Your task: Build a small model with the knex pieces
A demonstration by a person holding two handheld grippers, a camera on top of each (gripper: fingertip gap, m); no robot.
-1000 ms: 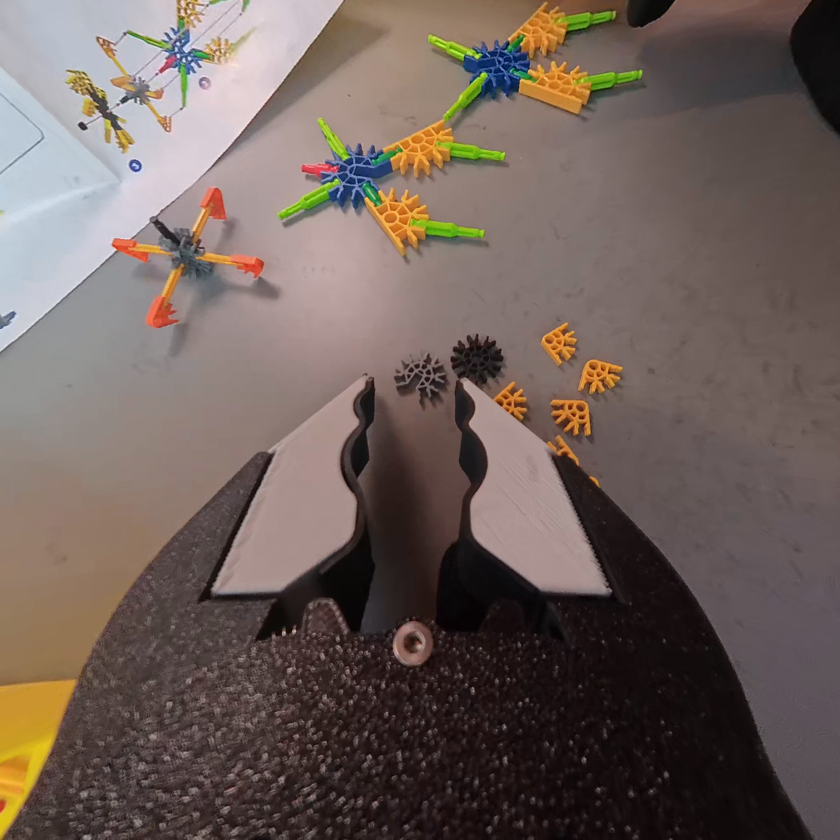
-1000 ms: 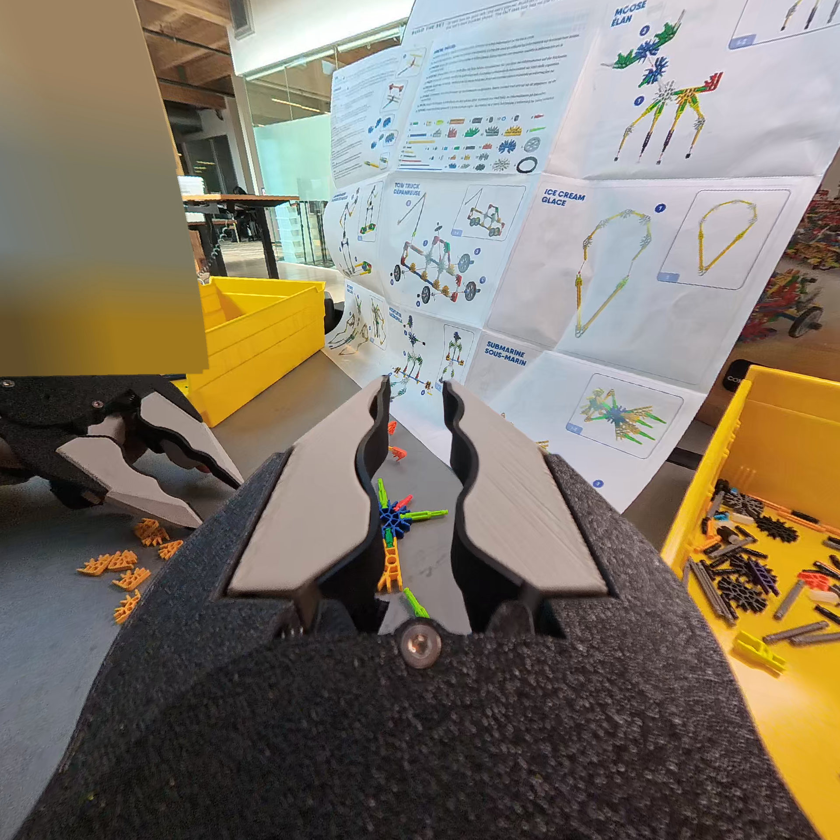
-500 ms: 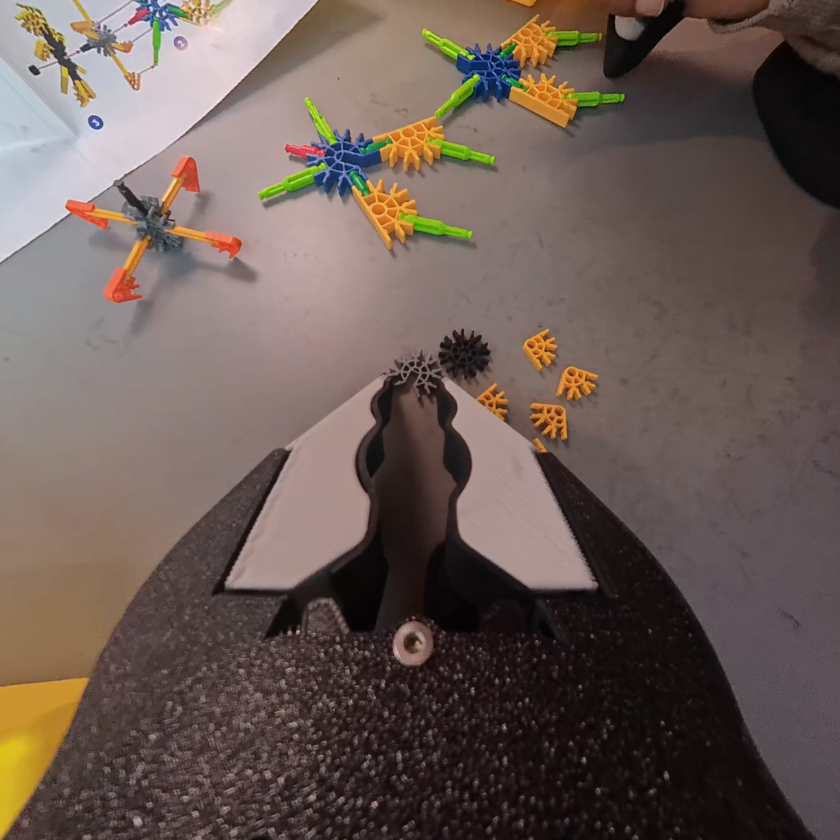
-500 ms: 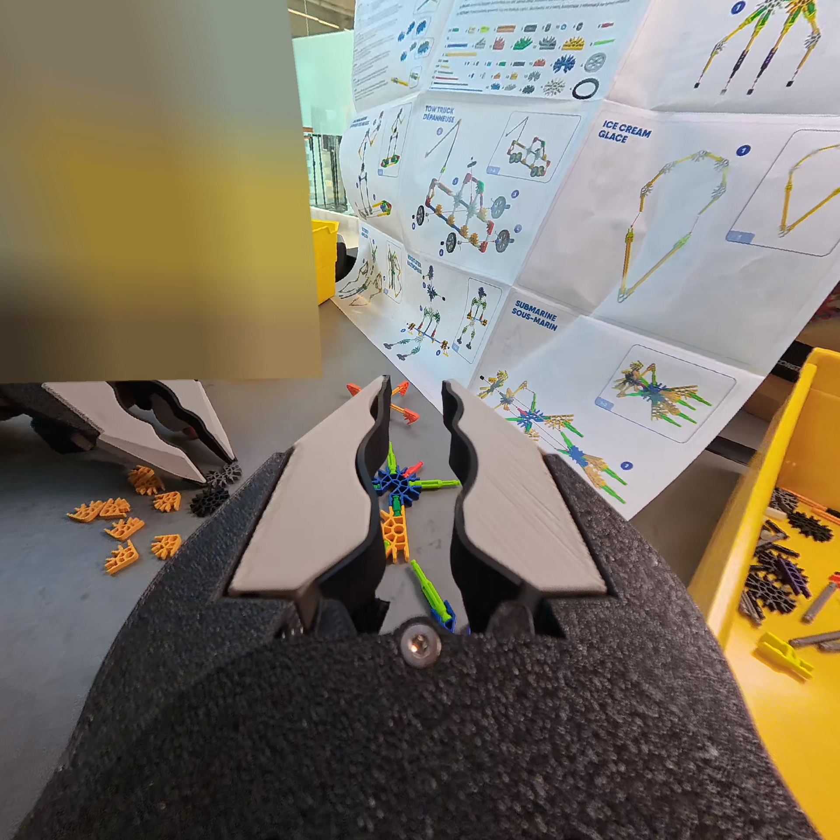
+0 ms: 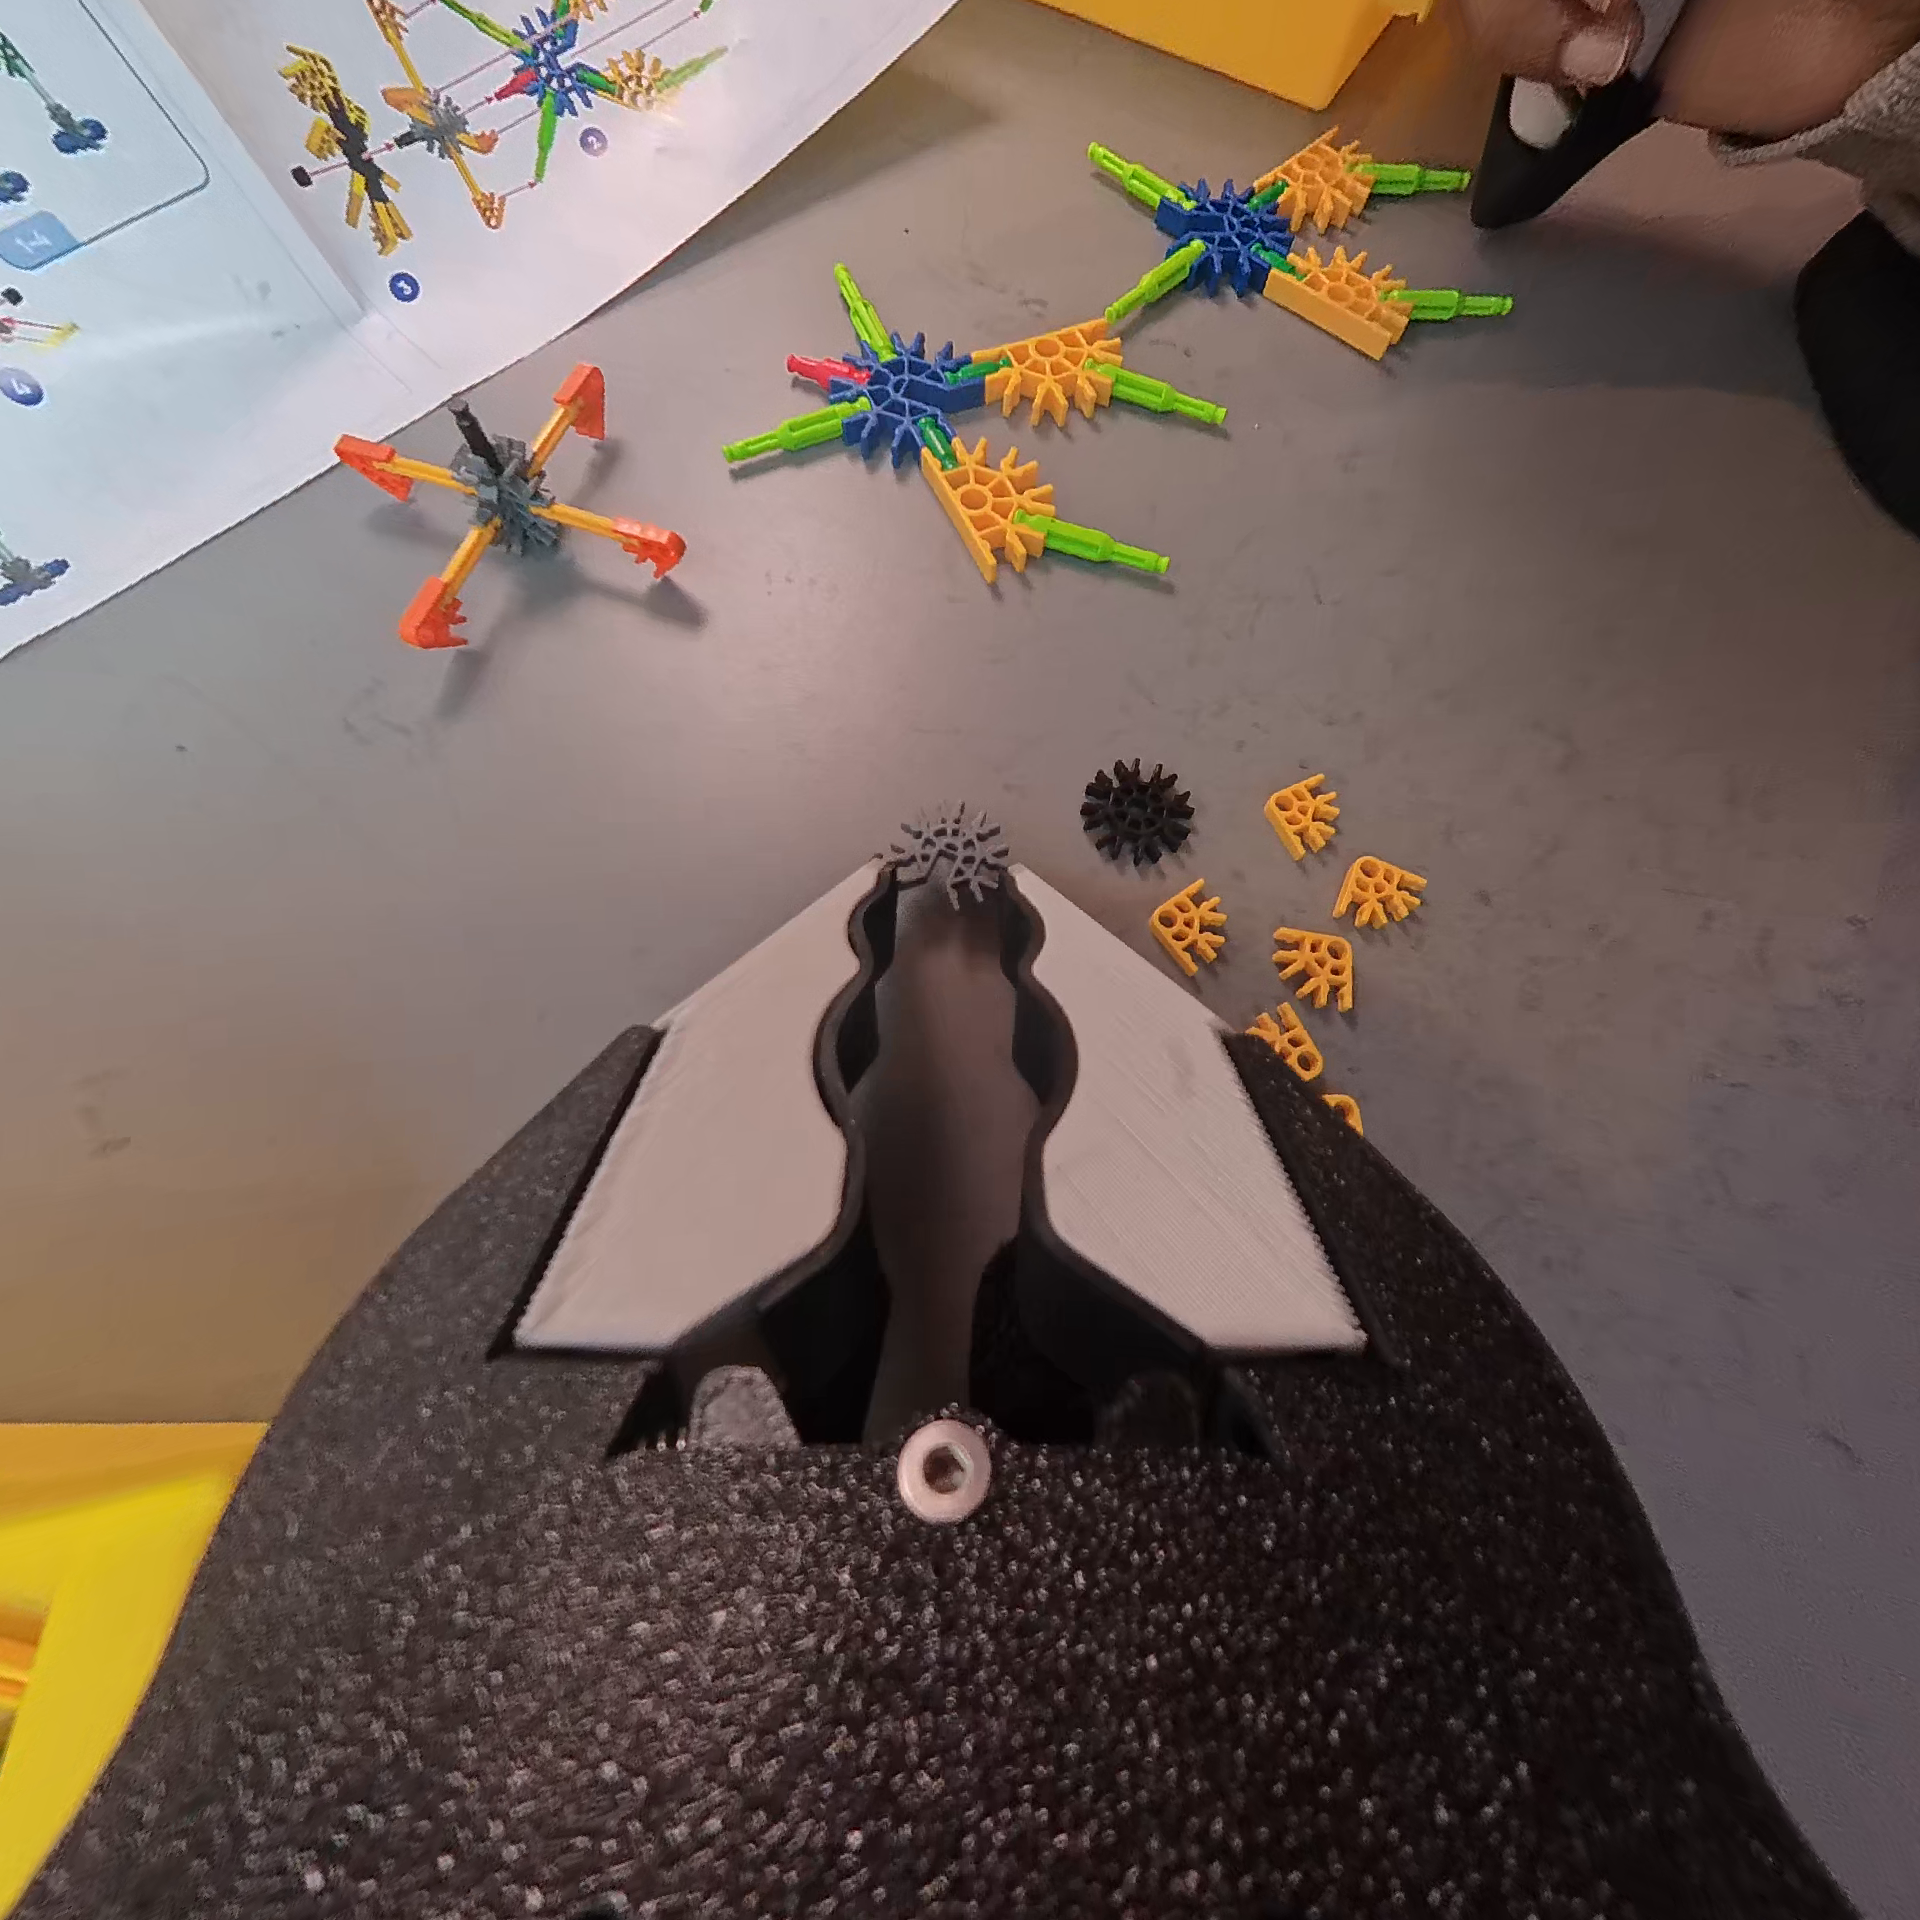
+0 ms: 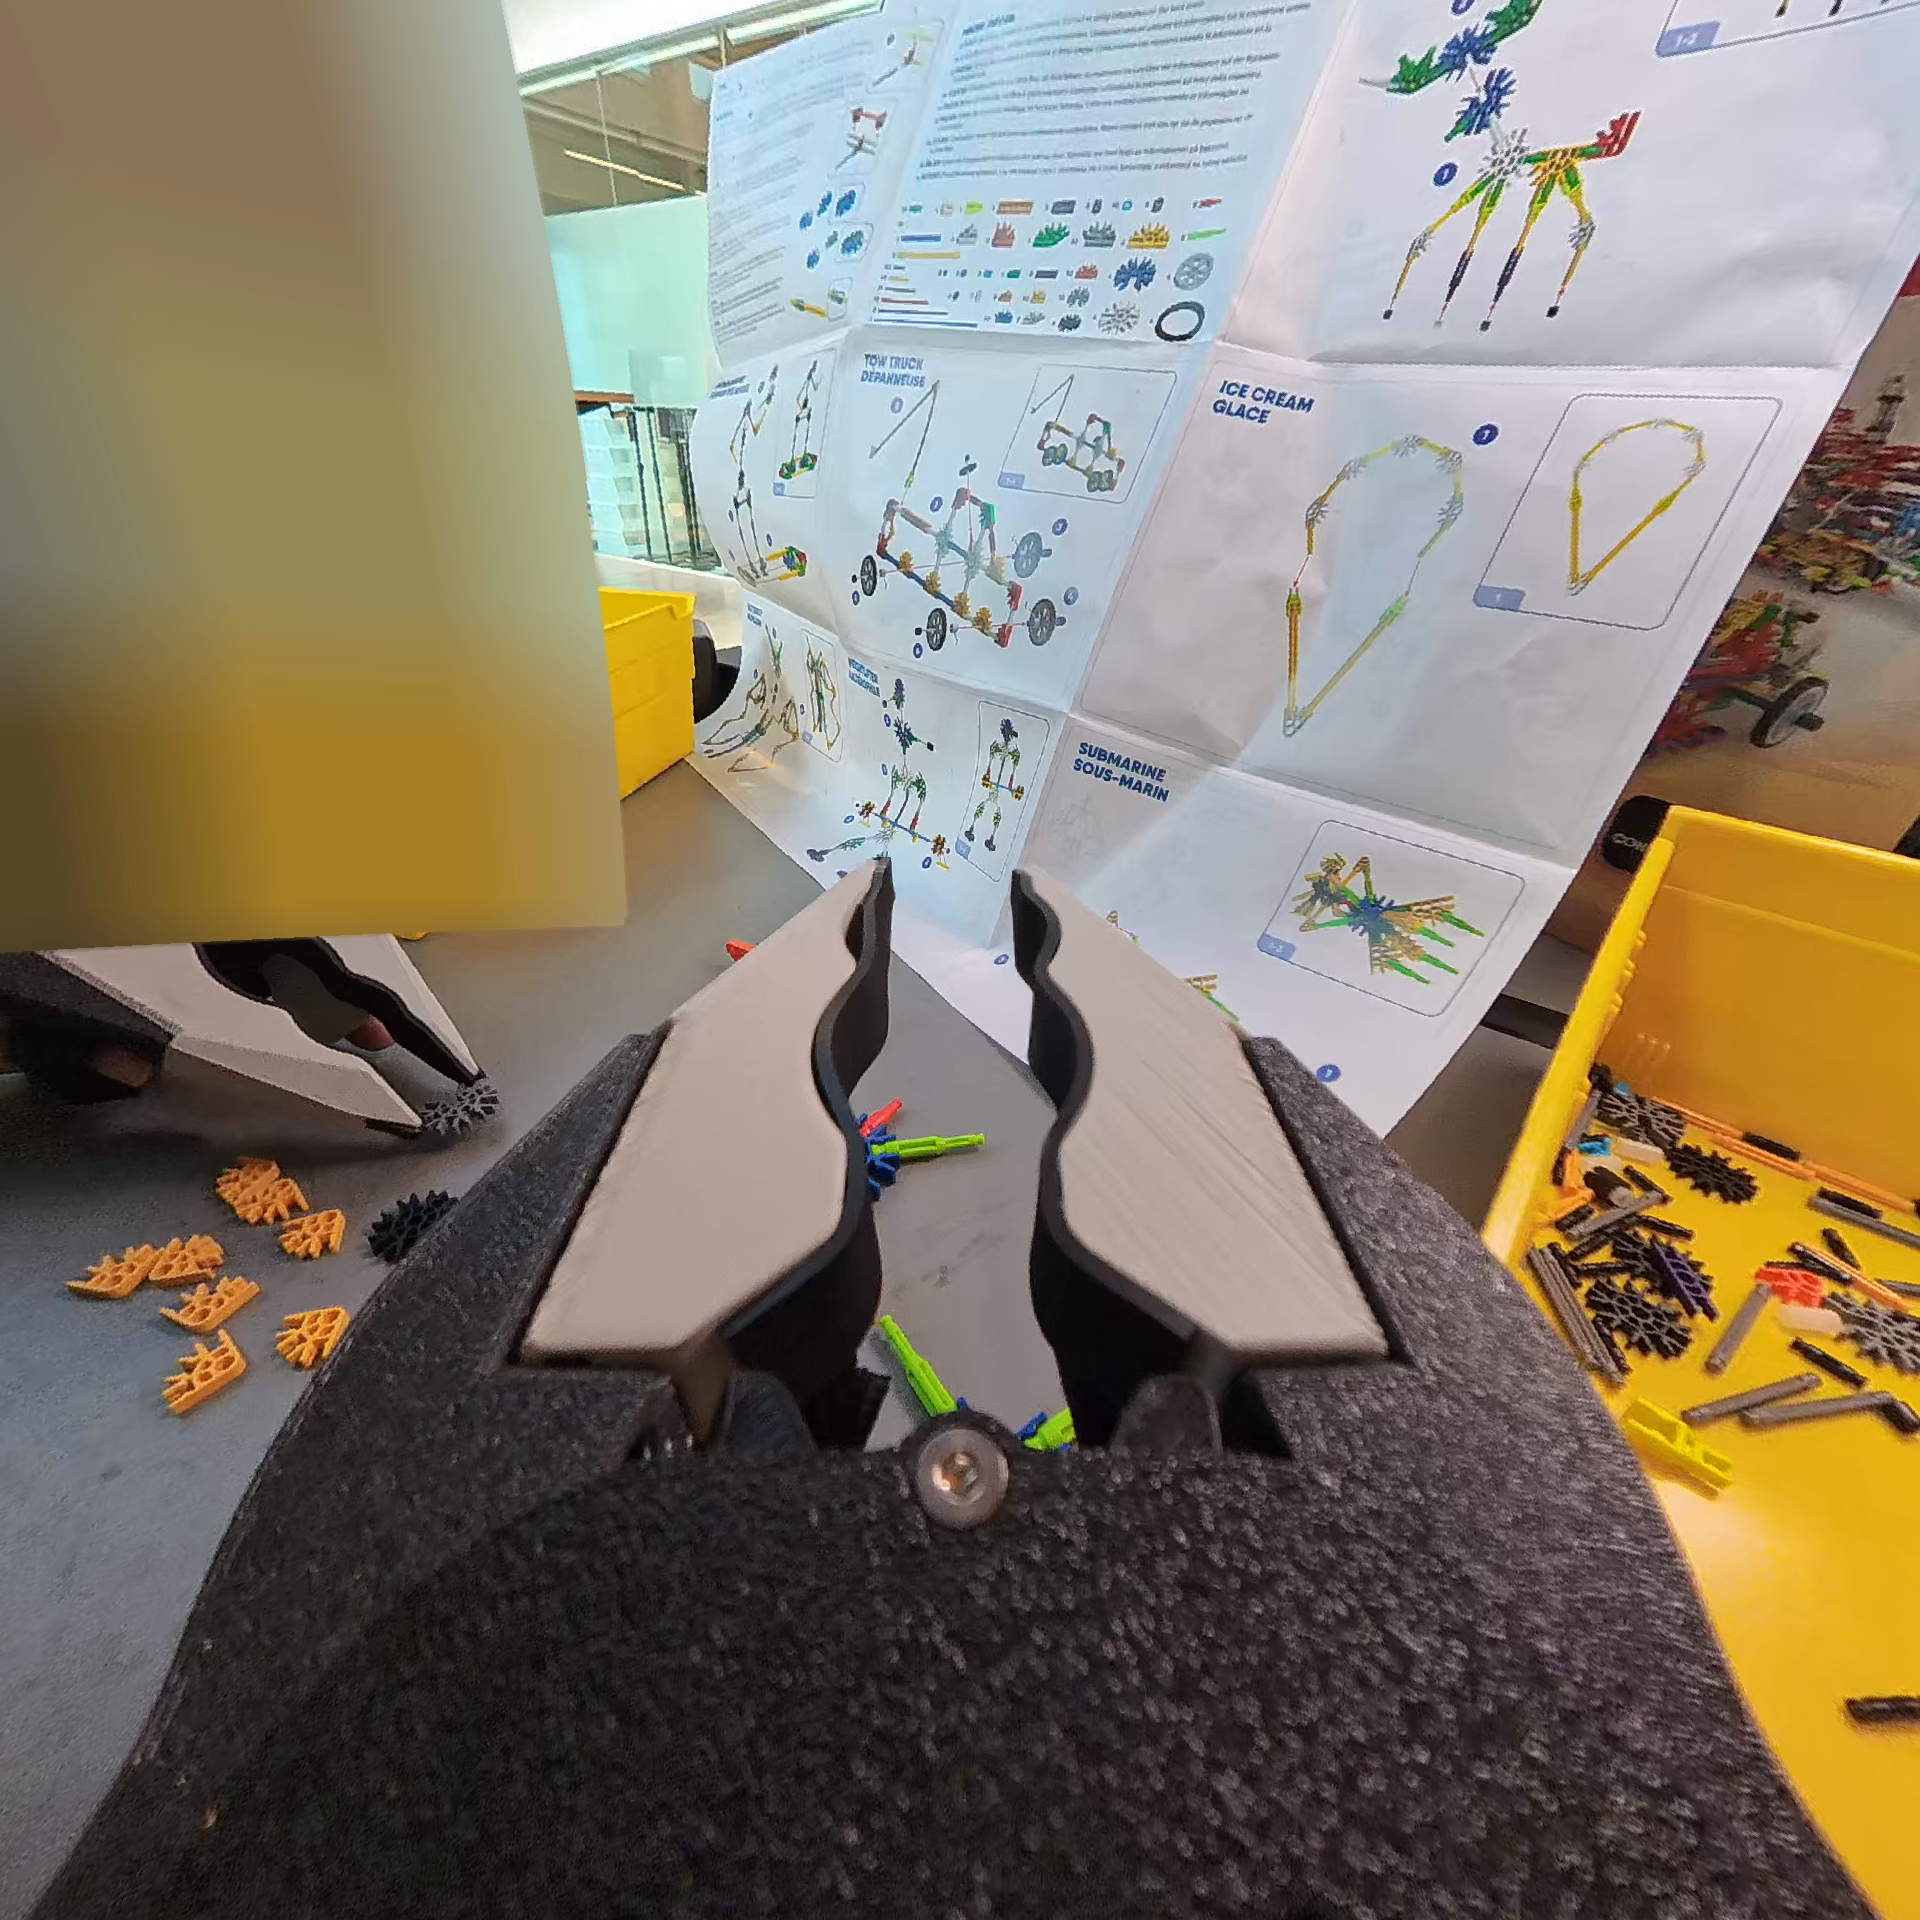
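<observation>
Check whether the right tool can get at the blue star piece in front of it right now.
Probably yes: the right tool is open and empty, the blue star piece lies just below its fingers, and nothing sits between them.

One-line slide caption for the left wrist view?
Left tool pinching a grey snowflake connector beside a black connector and orange pieces.

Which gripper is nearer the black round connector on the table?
Left. The left gripper, shut on a grey connector, sits right beside the black round connector. The right gripper, open, hangs farther off above the blue-and-green assemblies.
</observation>
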